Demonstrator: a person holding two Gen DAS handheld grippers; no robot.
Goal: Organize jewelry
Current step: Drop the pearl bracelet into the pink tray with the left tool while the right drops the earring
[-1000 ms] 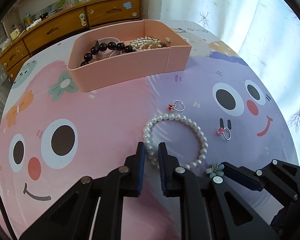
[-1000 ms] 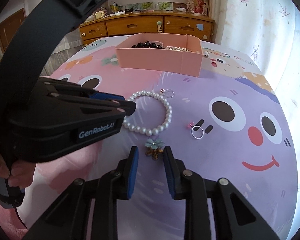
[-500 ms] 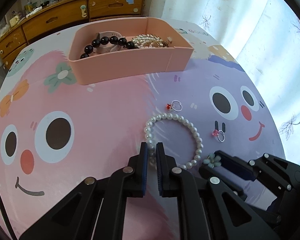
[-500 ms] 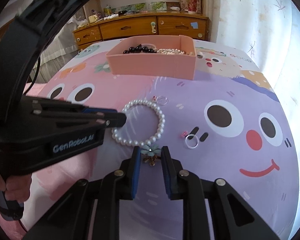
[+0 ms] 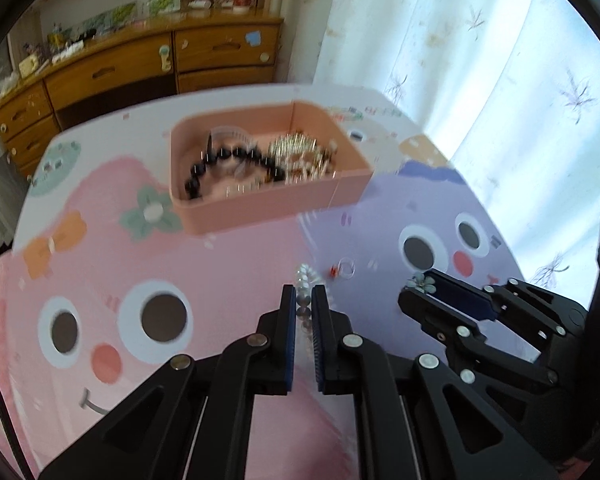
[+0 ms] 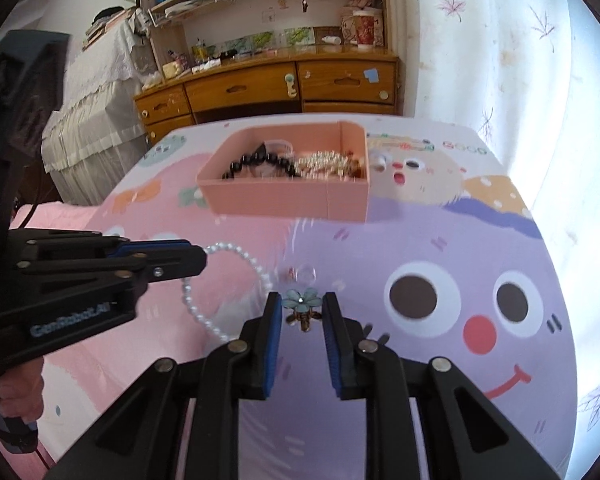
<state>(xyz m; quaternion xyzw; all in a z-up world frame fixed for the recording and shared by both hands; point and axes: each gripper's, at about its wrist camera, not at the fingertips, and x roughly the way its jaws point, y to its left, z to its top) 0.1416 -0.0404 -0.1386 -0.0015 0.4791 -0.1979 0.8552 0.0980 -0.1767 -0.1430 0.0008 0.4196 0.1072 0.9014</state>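
My left gripper [image 5: 303,300] is shut on a white pearl bracelet [image 5: 303,276]; the right wrist view shows the bracelet [image 6: 256,268] hanging off the mat from the left gripper [image 6: 204,258]. My right gripper [image 6: 302,297] is shut on a pale blue flower clip [image 6: 305,316], also raised above the mat. In the left wrist view the right gripper [image 5: 416,292] holds the flower clip [image 5: 422,282] to the right. A pink box [image 5: 268,208] further back holds a black bead bracelet [image 5: 228,158] and a gold-and-pearl piece [image 5: 300,152]. A ring with a red stone [image 5: 346,268] lies on the mat.
A cartoon-face mat [image 6: 420,240] covers the table. Behind it stands a wooden dresser [image 6: 284,84]. White curtains [image 5: 500,60] hang along the right edge. A bed with a lace cover [image 6: 92,120] is at the left. A hand [image 6: 16,396] holds the left gripper's handle.
Both grippers closed, the left on the pearl bracelet and the right on the flower clip, then rose. Bracelet and clip have come up off the mat.
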